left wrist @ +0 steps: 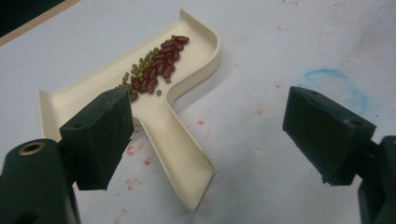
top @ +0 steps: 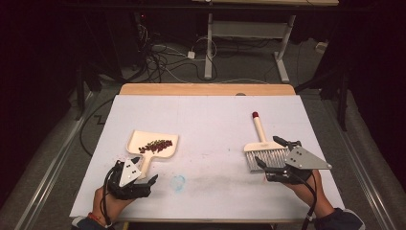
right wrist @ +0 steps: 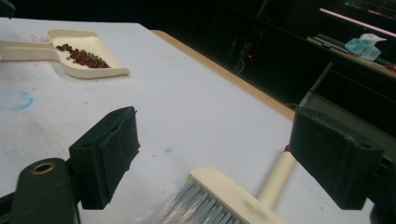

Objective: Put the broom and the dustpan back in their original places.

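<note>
A cream dustpan [top: 138, 139] lies at the table's left with its handle toward me, and a small heap of red and green beans [top: 156, 145] rests in it. My left gripper [top: 136, 173] is open around the end of that handle. In the left gripper view the dustpan handle [left wrist: 180, 149] lies between the jaws of the left gripper [left wrist: 210, 112], close to the left one, and the beans [left wrist: 156, 70] lie beyond it. At the right lies a cream hand brush [top: 262, 143] with grey bristles and a red-tipped handle pointing away. My right gripper [top: 269, 151] stands open over the brush head [right wrist: 233, 196].
A white sheet covers the table, with a strip of bare wood along its far edge [top: 206, 89]. A faint blue circle [top: 178, 182] is drawn near the front, and small red stains [left wrist: 140, 154] dot the sheet near the handle. Cables and another desk's legs [top: 209, 48] stand on the floor beyond.
</note>
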`<state>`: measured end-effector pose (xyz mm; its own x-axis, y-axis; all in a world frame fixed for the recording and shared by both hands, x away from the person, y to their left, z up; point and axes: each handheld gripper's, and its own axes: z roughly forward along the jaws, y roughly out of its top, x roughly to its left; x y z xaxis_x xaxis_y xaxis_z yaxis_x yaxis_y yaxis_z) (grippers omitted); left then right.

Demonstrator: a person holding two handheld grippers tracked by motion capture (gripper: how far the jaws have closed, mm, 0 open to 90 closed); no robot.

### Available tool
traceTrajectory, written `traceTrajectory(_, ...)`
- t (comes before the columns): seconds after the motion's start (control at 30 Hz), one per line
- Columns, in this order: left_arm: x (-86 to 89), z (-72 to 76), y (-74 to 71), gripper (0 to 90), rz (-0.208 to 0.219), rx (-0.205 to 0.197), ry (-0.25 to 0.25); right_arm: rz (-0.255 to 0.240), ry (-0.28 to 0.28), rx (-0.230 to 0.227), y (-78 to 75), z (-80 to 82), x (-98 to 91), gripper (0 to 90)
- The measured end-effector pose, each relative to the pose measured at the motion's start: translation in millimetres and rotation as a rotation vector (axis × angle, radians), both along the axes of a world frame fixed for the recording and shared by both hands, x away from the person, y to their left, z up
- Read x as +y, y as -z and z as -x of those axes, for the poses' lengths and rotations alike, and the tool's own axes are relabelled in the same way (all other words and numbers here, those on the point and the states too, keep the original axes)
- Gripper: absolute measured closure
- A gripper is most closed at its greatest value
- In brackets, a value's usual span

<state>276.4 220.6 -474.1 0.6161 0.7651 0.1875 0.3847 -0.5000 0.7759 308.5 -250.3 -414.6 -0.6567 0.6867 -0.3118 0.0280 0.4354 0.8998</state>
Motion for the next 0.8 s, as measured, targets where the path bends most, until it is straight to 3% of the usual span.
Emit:
traceTrajectory(0.4, -1.1, 0.0, 0.3, 15.7, -0.008, -0.005, 0.007, 0.023, 0.006, 0.027, 23.5, 7.1, -10.1, 16.3)
traceTrajectory(0.5, -2.0, -0.9, 0.2, 15.7, -0.036, -0.028, 0.013, 0.018, 0.011, 0.042, 30.2, 7.7, -15.1, 16.3)
traceTrajectory(0.67, -3.3, -1.3, -0.2, 15.7, -0.044, -0.038, 0.02, 0.03, 0.006, 0.083, 45.2, 9.9, -22.2, 16.4)
traceTrajectory(0.8, -4.7, -2.6, -1.1, 15.7, -0.046, -0.045, 0.025, 0.05, 0.009, 0.091, 53.2, 15.9, -24.1, 16.4)
